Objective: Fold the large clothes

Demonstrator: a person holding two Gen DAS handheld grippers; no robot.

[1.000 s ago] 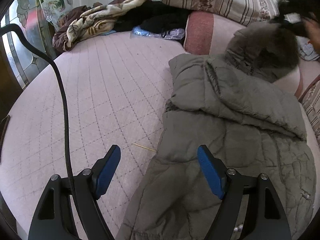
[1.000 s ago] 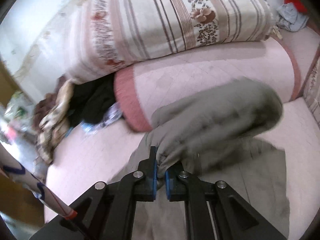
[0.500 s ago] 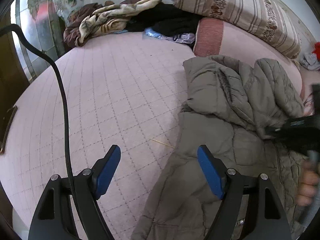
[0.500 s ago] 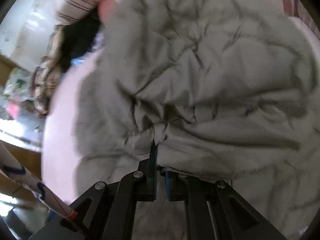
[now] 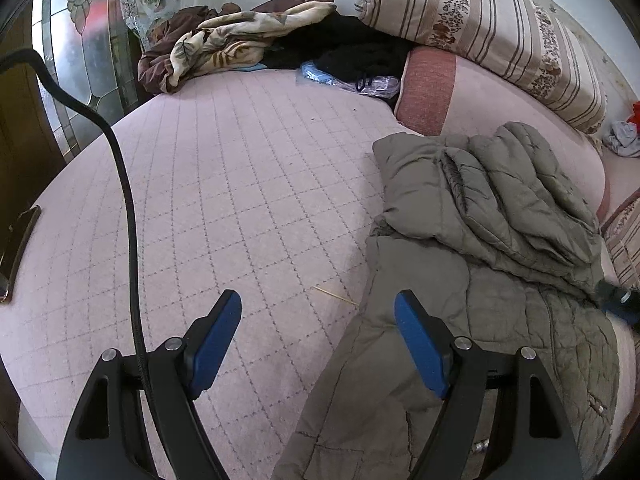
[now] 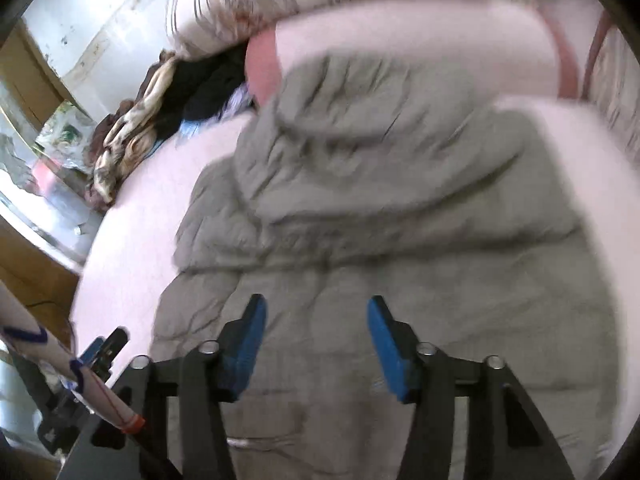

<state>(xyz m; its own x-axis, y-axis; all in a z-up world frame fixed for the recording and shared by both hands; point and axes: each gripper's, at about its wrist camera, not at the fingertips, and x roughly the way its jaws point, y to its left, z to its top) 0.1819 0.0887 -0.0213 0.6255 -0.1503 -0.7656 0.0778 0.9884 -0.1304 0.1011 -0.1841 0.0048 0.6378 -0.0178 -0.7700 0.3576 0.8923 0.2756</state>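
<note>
A large olive-grey quilted coat (image 5: 492,280) lies on the pink quilted bed (image 5: 224,184), its upper part folded down over its body. It fills the blurred right wrist view (image 6: 360,216). My left gripper (image 5: 318,336) is open and empty, hovering over the coat's left edge near the hem. My right gripper (image 6: 316,332) is open and empty above the coat's body; its tip shows at the right edge of the left wrist view (image 5: 618,300).
A heap of clothes and a patterned blanket (image 5: 224,40) lies at the bed's far side, next to a striped pillow (image 5: 492,20) and a pink bolster (image 5: 432,84). A phone (image 5: 16,248) lies at the left edge. A black cable (image 5: 124,200) hangs at left.
My right gripper has let go of the coat's upper part, opened and drawn back. The folded-down part now rests on the coat's body. The left gripper stays open, barely moved.
</note>
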